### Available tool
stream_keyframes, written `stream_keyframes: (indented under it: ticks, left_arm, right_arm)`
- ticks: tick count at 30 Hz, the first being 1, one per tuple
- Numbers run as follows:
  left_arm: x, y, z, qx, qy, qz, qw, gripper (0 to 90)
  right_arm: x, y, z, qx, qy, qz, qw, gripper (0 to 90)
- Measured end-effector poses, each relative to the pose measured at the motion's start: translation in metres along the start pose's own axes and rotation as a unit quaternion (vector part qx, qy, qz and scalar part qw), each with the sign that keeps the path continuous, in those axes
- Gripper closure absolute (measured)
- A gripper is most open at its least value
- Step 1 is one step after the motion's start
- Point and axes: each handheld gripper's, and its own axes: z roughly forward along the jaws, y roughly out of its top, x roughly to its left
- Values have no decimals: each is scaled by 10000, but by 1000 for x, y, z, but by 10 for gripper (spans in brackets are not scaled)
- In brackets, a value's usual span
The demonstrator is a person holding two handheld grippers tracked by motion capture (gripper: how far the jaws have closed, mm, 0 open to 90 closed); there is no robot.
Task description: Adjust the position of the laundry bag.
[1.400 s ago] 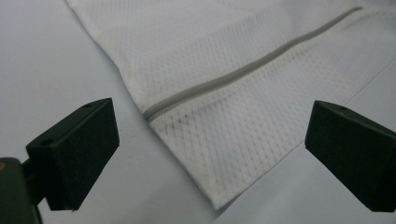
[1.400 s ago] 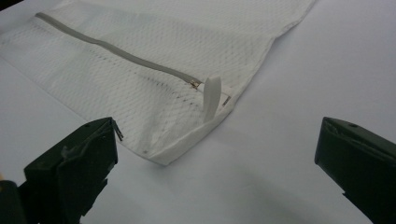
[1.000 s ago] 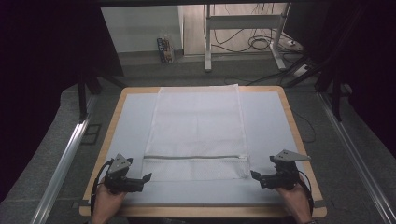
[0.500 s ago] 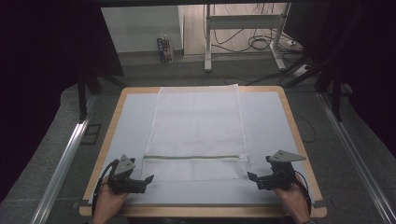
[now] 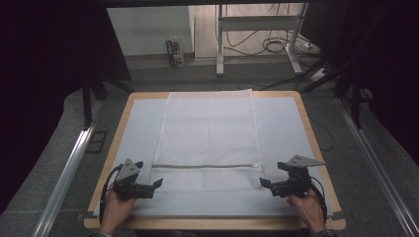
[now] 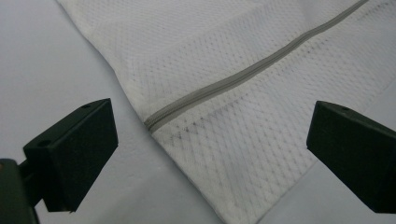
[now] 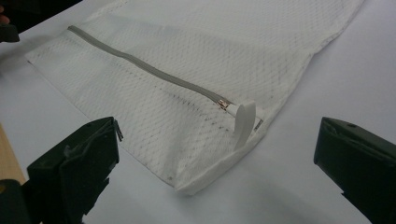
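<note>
Mesh bag: a white mesh laundry bag (image 5: 208, 140) lies flat along the middle of the table (image 5: 291, 123), its long side running away from the person, far end near the table's far edge, near end between the two grippers
Zipper: a grey zipper (image 5: 207, 166) crosses the bag from side to side close to the near end; in the left gripper view its closed end (image 6: 154, 123) stops just short of the bag's edge
Zipper pull: in the right gripper view a white tab (image 7: 243, 120) hangs from the metal slider at the bag's right edge, resting on the mesh near the corner
Left gripper: the left gripper (image 5: 157, 183) sits just off the bag's near left corner, held by a hand (image 5: 117, 210) at the table's near edge; its fingers (image 6: 74, 151) are spread wide, grasping nothing, with the corner of the bag and the zipper end between them in its own view
Right gripper: the right gripper (image 5: 264, 183) sits just off the near right corner, held by the other hand (image 5: 307, 207); its fingers (image 7: 77, 165) are released and wide apart, the bag's corner lying between them, untouched
Table surface: pale covering with a wooden rim showing round the edges
</note>
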Motion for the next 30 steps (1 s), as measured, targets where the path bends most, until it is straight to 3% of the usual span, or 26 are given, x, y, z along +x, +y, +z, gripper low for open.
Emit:
stream_keyframes:
  ticks: [8, 12, 15, 19, 23, 27, 30]
  left_arm:
    - [3, 5, 12, 176, 148, -68, 9997, 22]
    - [2, 11, 19, 455, 264, 15, 9986, 30]
    - [3, 15, 24, 692, 293, 12, 9972, 41]
    - [10, 16, 30, 858, 228, -134, 9960, 50]
    - [19, 20, 38, 886, 222, -188, 9956, 45]
    - [23, 25, 46, 952, 450, -18, 9944, 21]
    - [28, 28, 50, 938, 653, -39, 9934, 23]
  right_arm:
    - [0, 6, 10, 54, -138, -270, 9995, 1]
    - [-2, 8, 17, 127, -264, -351, 9990, 2]
    - [-6, 9, 25, 236, -461, -269, 9983, 12]
    - [-13, 11, 33, 354, -735, -68, 9966, 20]
    - [-14, 16, 40, 361, -744, 5, 9966, 10]
    - [-16, 21, 44, 433, -651, 62, 9969, 10]
    - [-20, 26, 50, 606, -682, 179, 9957, 27]
